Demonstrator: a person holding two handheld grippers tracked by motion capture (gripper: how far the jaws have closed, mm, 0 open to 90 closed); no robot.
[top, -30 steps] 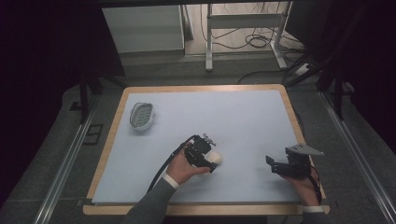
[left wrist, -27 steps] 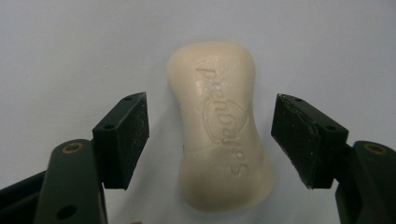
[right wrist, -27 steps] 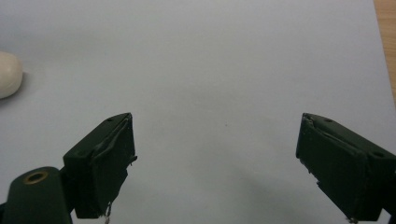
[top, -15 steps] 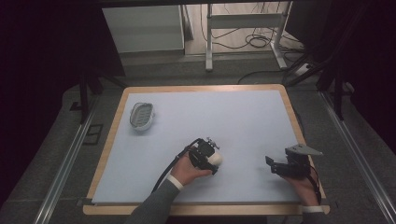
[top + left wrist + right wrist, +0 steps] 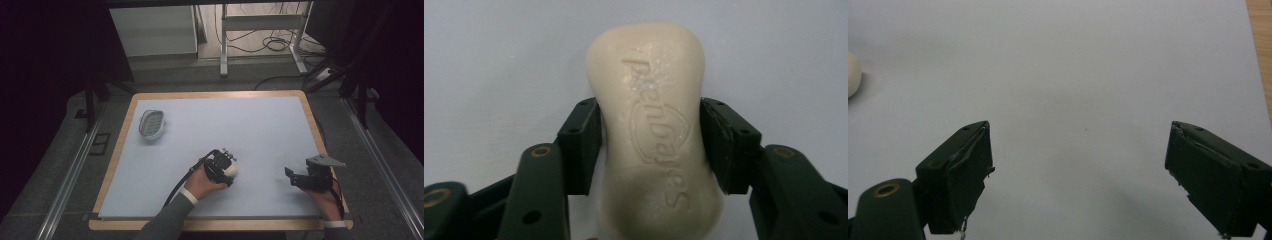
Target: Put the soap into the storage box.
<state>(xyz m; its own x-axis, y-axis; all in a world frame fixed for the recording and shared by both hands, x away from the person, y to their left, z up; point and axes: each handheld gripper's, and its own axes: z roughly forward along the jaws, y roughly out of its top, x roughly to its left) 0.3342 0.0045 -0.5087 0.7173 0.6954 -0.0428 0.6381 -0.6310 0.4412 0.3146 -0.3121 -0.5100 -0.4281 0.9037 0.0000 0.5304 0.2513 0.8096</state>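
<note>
The cream-white, waisted bar of soap with embossed lettering [image 5: 651,135] lies in the lower centre of the high view, on the pale blue table mat [image 5: 260,130], and is held by the left gripper [image 5: 226,168]. In the left gripper view its two black jaws stand pressed against the bar's narrow waist, one on each side, closed on it. The hold is well placed: the waist gives the pads a seat and the wider ends should resist sliding lengthwise. The bar appears solid and stiff, moderately light, with a smooth, waxy surface likely to slip if squeezed unevenly; firm pressure could mark it. The right gripper [image 5: 302,180] rests at the lower right of the high view, well apart from the soap, jaws spread wide over bare mat and holding nothing. A pale oval soap dish with a ribbed grey inner surface [image 5: 151,124] sits at the mat's upper left, well apart from both grippers.
</note>
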